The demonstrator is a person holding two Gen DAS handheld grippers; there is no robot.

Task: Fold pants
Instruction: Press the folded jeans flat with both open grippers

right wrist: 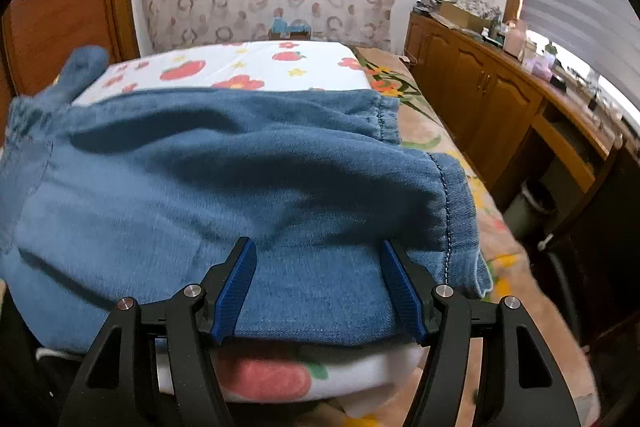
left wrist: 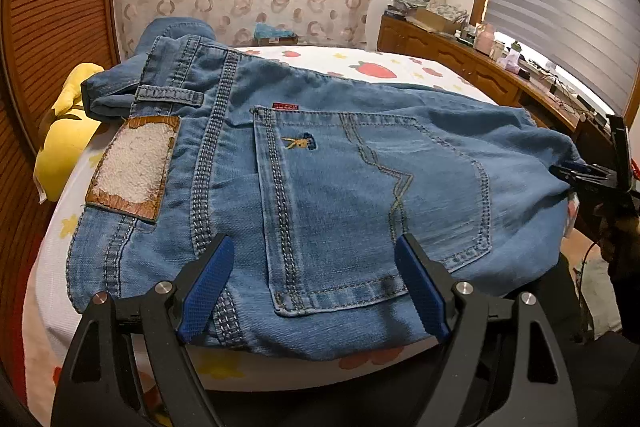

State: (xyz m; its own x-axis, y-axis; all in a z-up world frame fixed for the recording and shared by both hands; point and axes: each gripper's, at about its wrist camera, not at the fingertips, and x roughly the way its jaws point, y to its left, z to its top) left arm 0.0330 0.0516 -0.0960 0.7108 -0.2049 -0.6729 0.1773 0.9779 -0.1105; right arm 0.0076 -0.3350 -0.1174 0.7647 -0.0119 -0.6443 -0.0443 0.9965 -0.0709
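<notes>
Blue jeans (left wrist: pixel 320 167) lie on a white strawberry-print pad (left wrist: pixel 360 63), back side up, with the back pocket (left wrist: pixel 360 211) and a worn leather waist patch (left wrist: pixel 132 167) showing. My left gripper (left wrist: pixel 314 285) is open over the near edge of the jeans by the pocket. My right gripper (right wrist: pixel 318 285) is open over the near edge of the leg part of the jeans (right wrist: pixel 224 187), with the hems (right wrist: pixel 452 195) at the right. The right gripper also shows at the far right of the left wrist view (left wrist: pixel 576 173), at the jeans' edge.
A yellow cushion (left wrist: pixel 64 131) lies at the left by a wooden slatted headboard (left wrist: pixel 52 7). A wooden cabinet run (right wrist: pixel 500 99) with clutter stands on the right under a window blind. A floral bedcover (right wrist: pixel 432 131) lies under the pad. A patterned curtain hangs behind.
</notes>
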